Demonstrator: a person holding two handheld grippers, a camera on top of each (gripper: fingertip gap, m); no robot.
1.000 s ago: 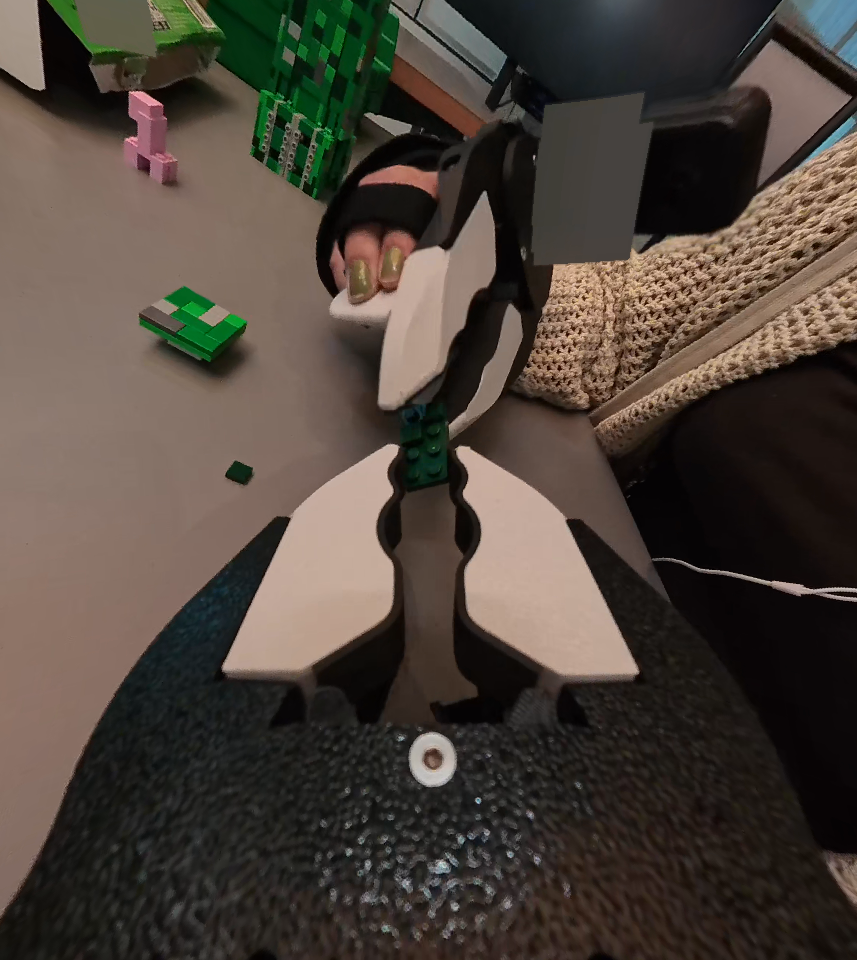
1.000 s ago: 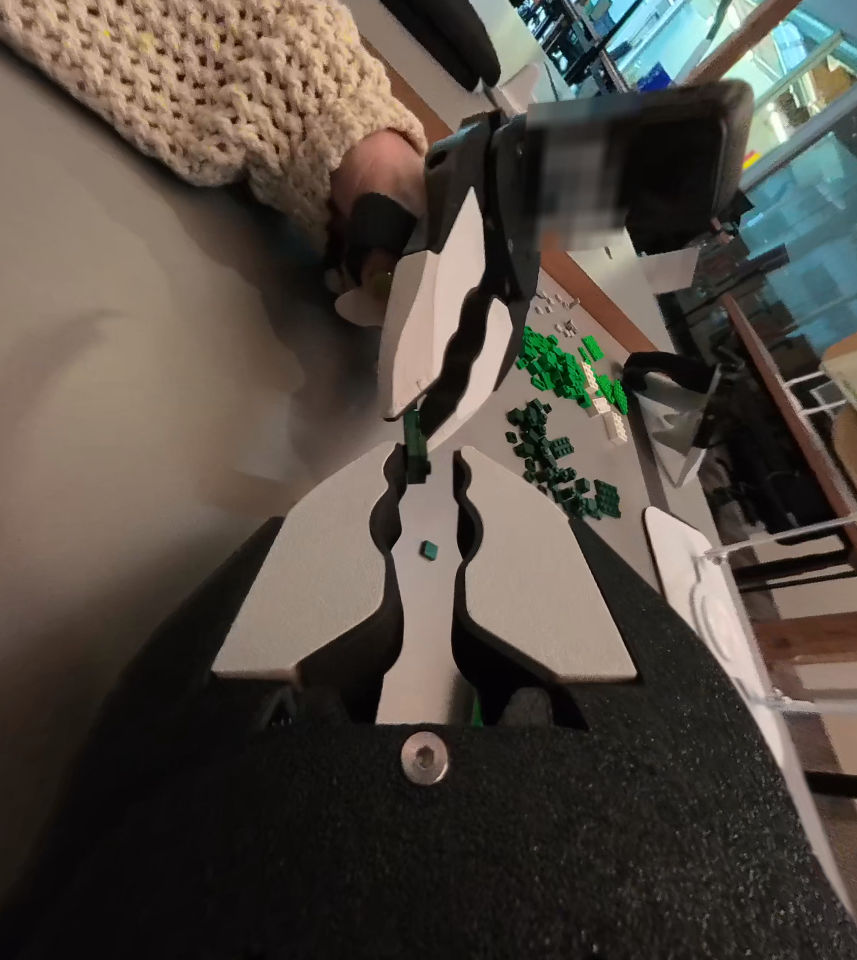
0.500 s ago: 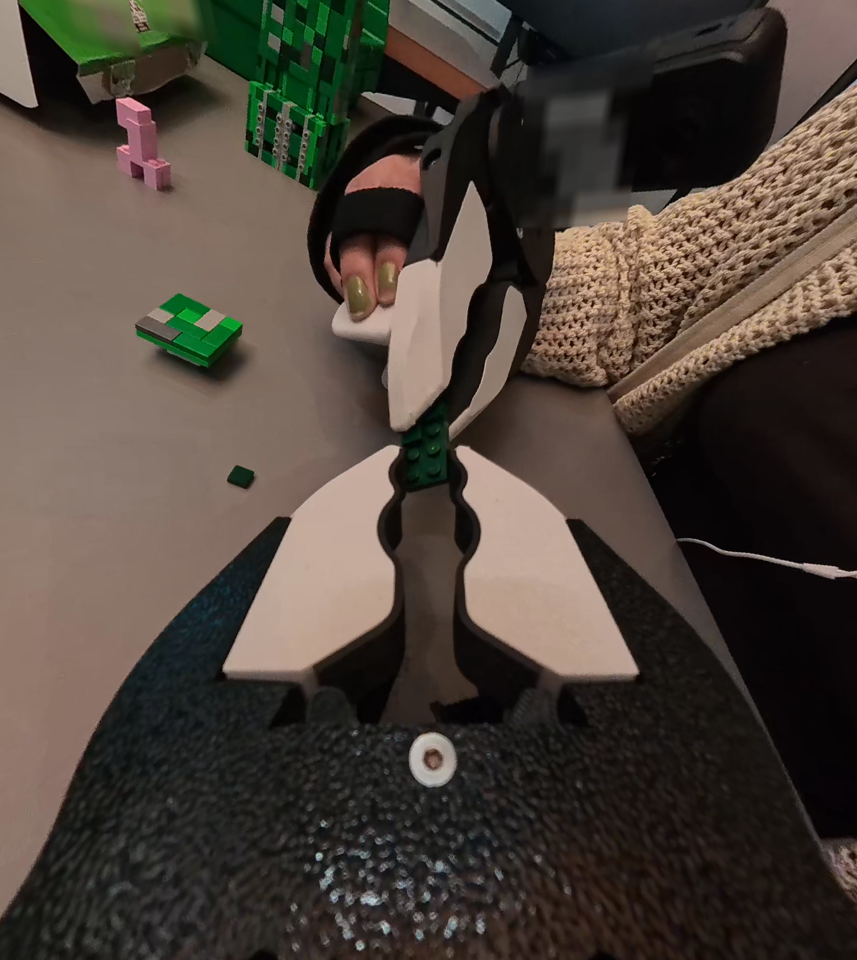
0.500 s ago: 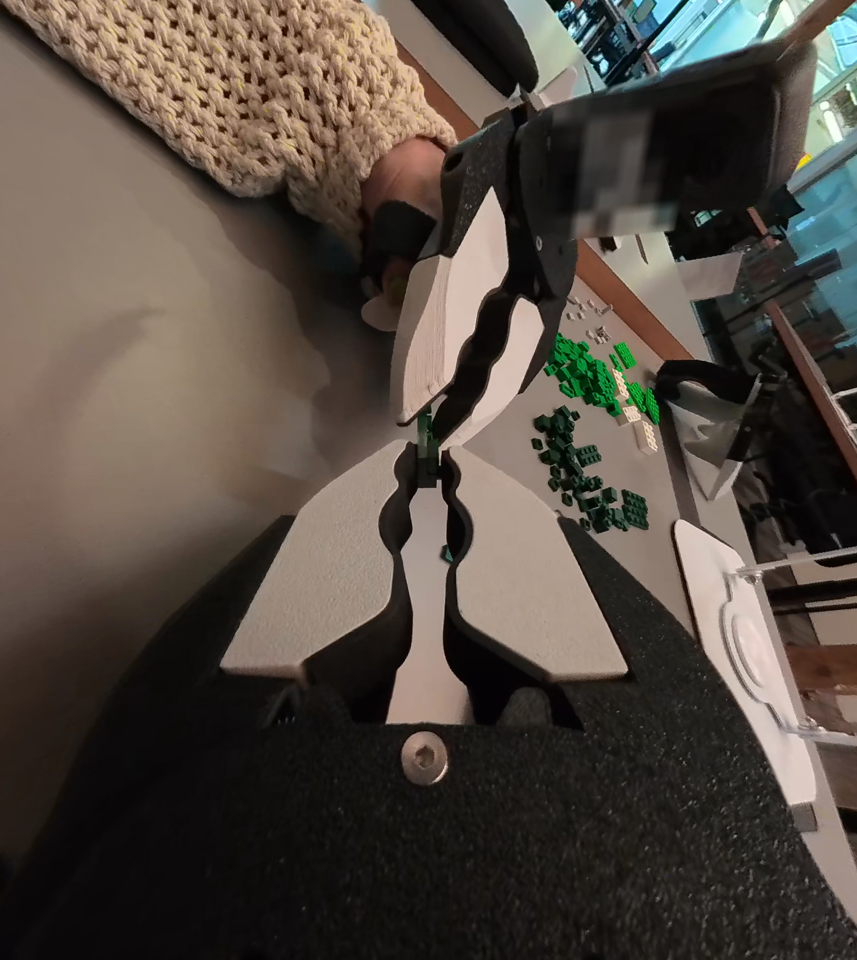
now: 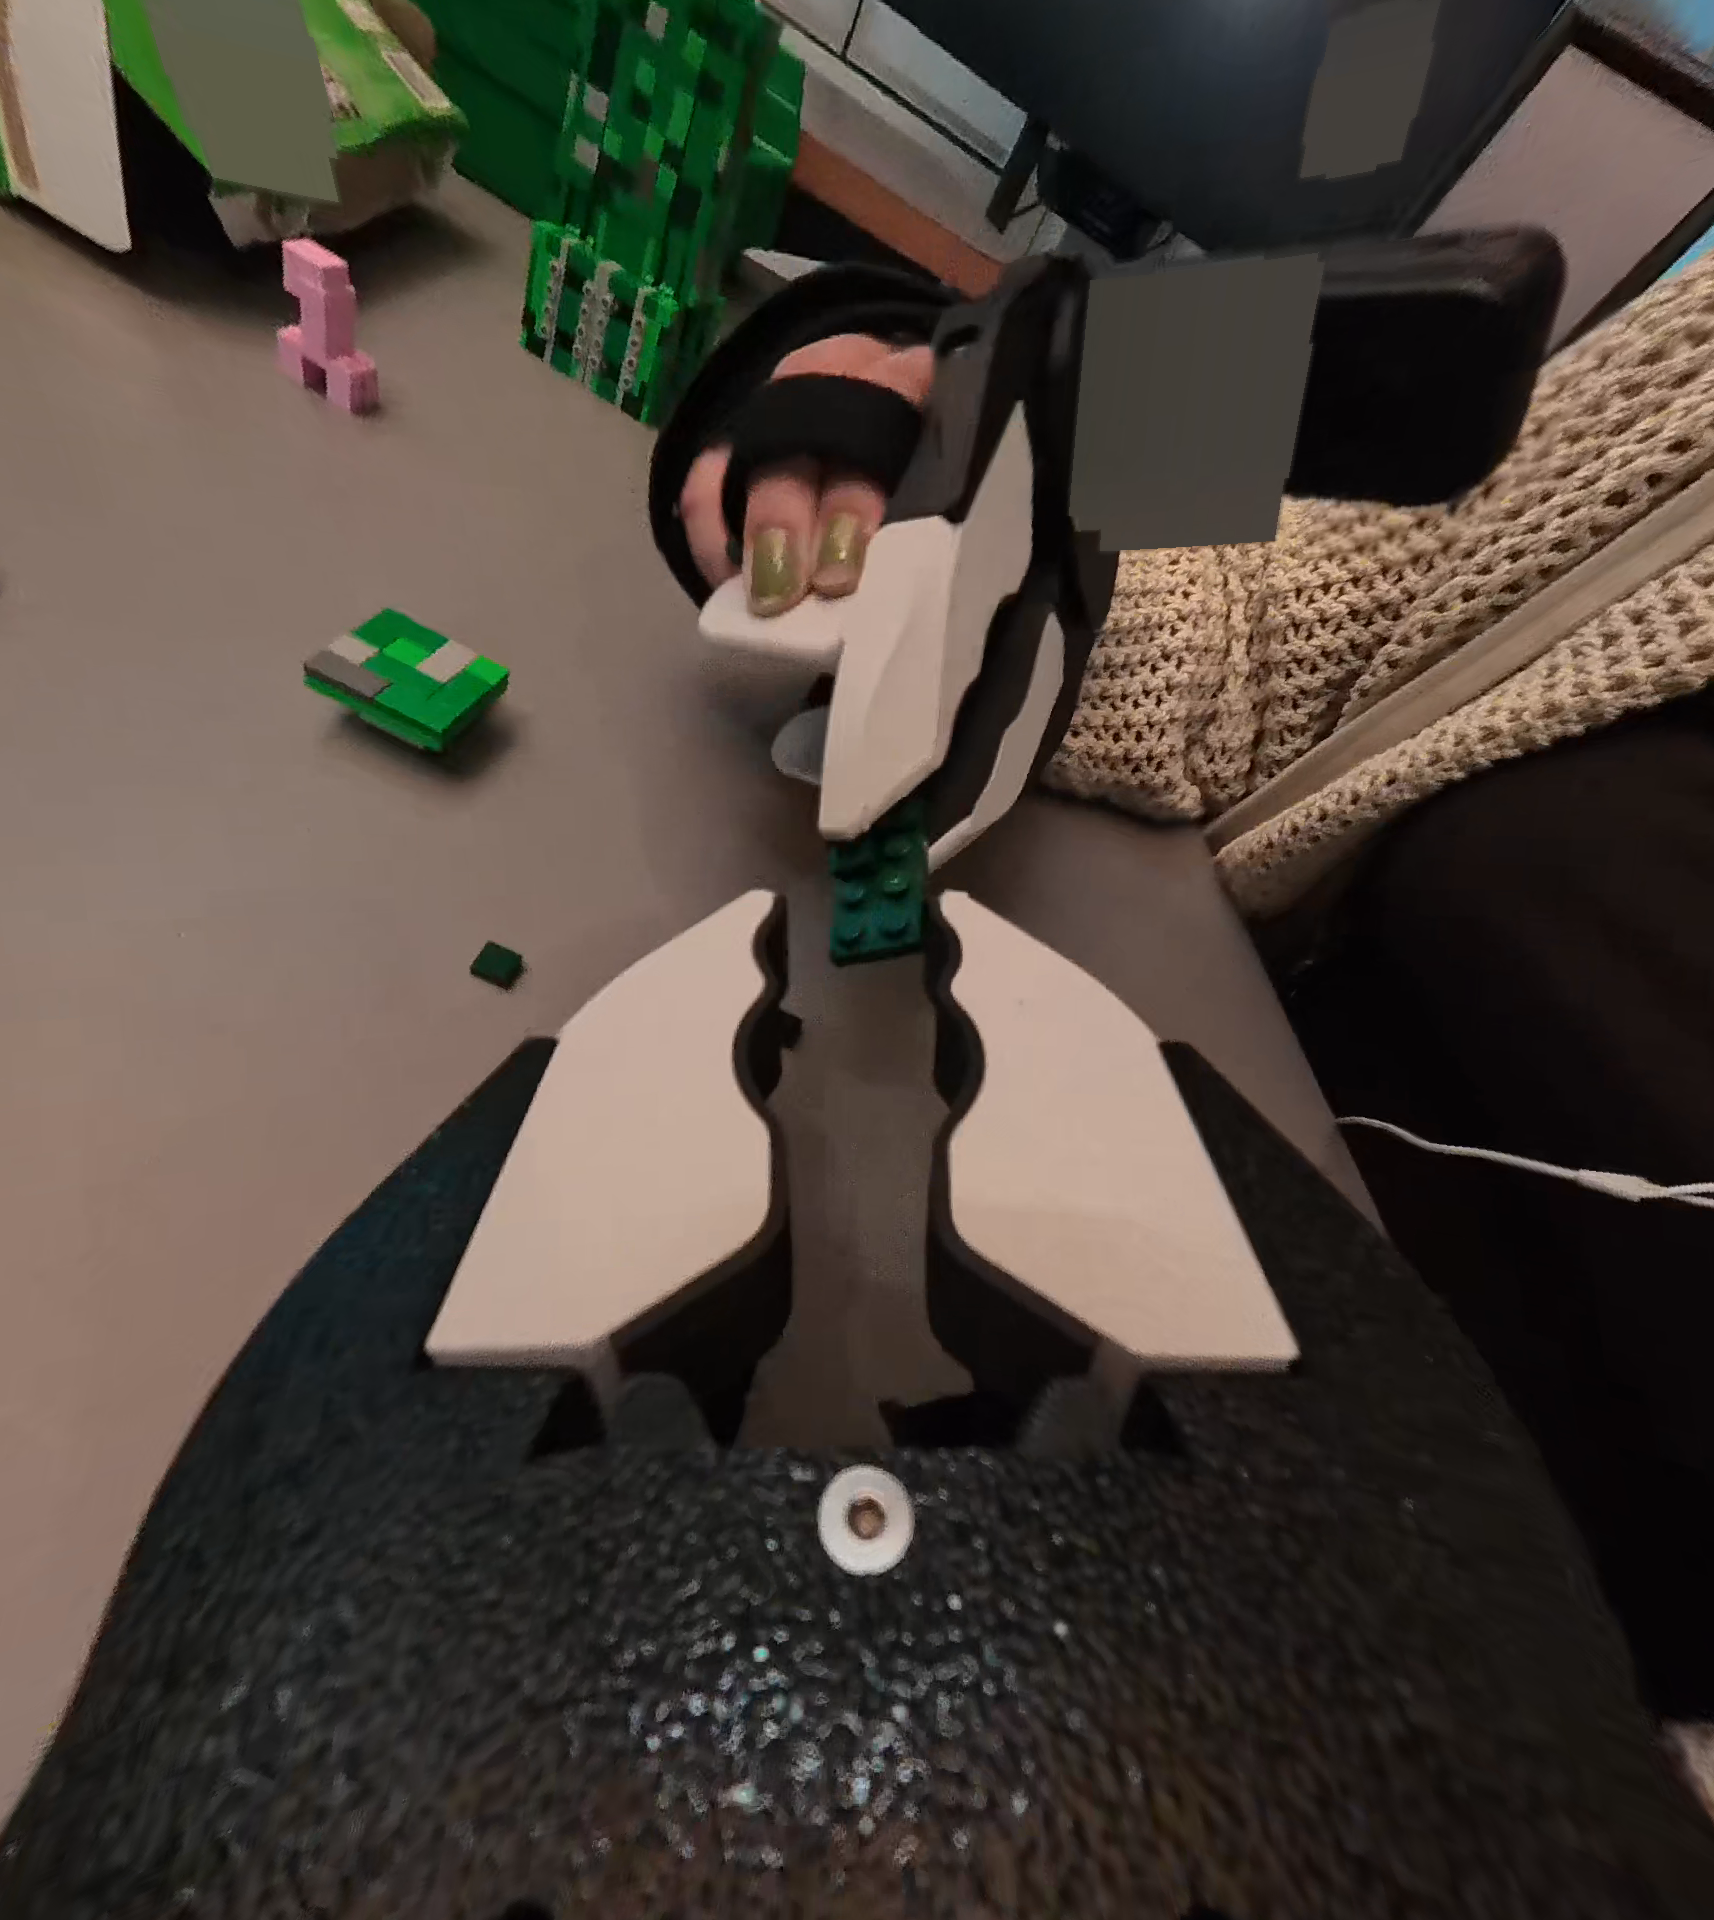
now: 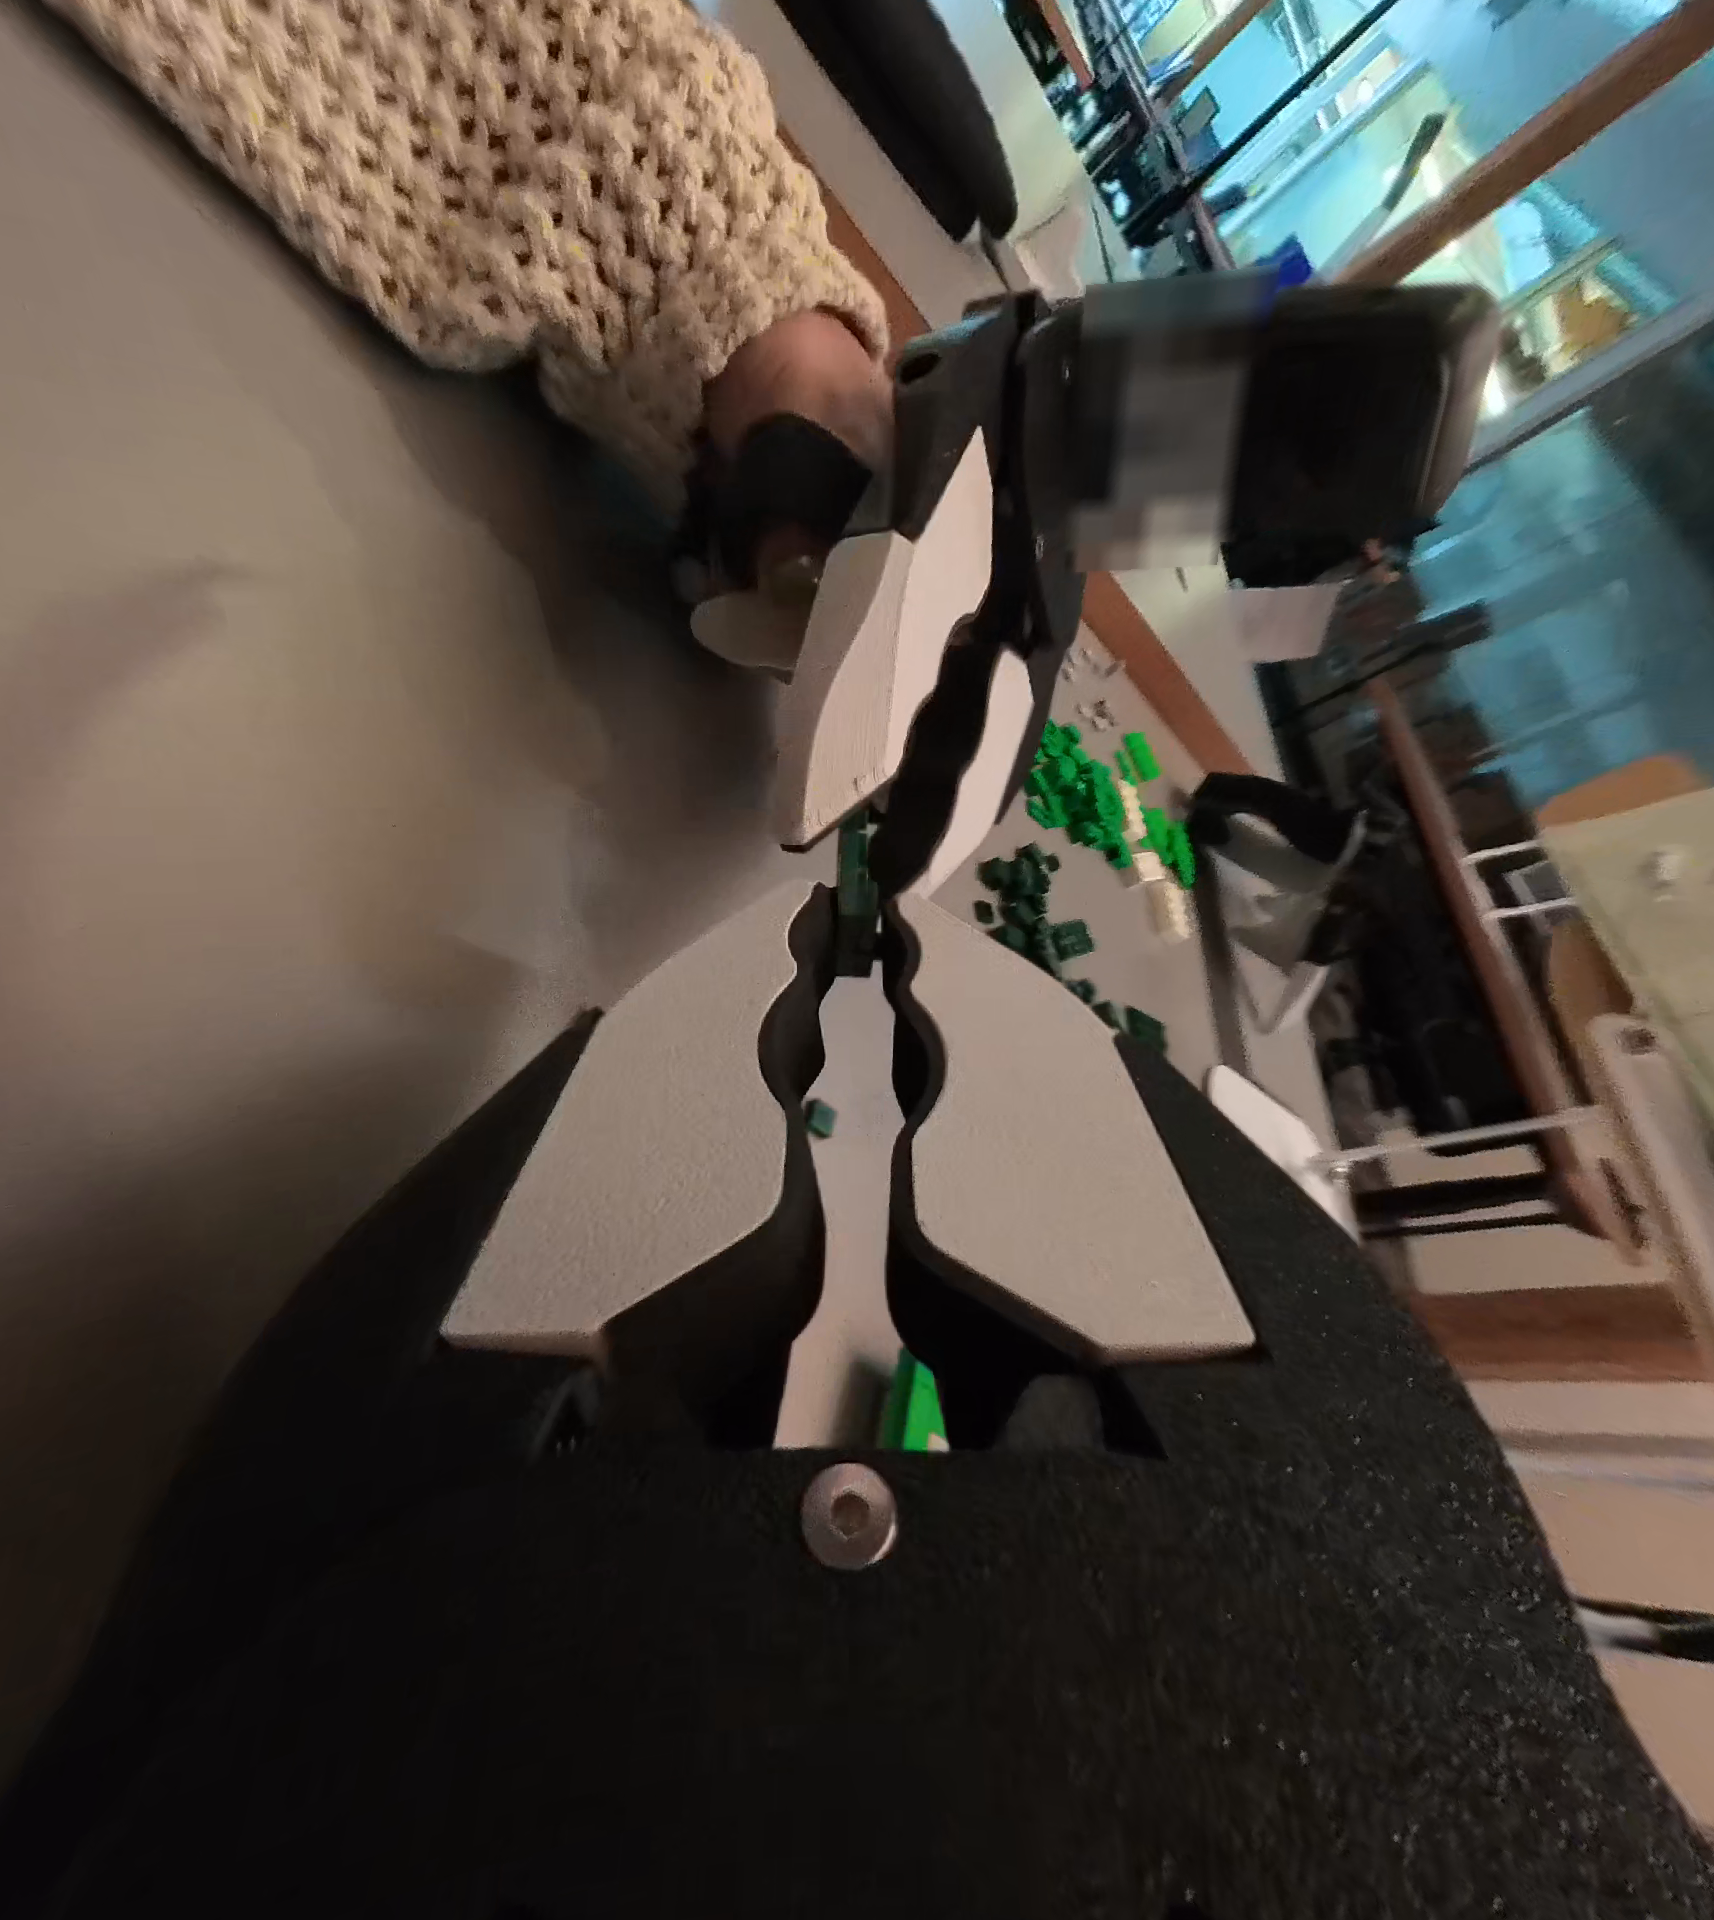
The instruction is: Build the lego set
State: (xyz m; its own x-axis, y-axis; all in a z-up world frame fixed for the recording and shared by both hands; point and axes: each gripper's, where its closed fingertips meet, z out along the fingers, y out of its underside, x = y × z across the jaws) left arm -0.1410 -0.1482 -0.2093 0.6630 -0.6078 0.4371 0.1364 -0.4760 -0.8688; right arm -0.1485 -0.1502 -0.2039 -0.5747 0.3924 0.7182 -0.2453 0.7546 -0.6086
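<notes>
Both tools meet tip to tip above the table: right tool [image 6: 858,925] clamped, left tool [image 5: 858,925] slightly parted.

dim, soft shadows; wide-angle warp, blurred edges, bright windows.

- Looks like an office or shared workspace.
- Long grey table [image 5: 157,935] with a wooden edge, strewn with loose green bricks [image 6: 1081,795].
- Dark monitor [image 5: 1196,94] standing at the table's far side.
- Glass partitions [image 6: 1455,208] behind, with more desks beyond.

Wrist cameras face each other closely, sharing the dark green plate [image 5: 879,902] between tools.
</notes>
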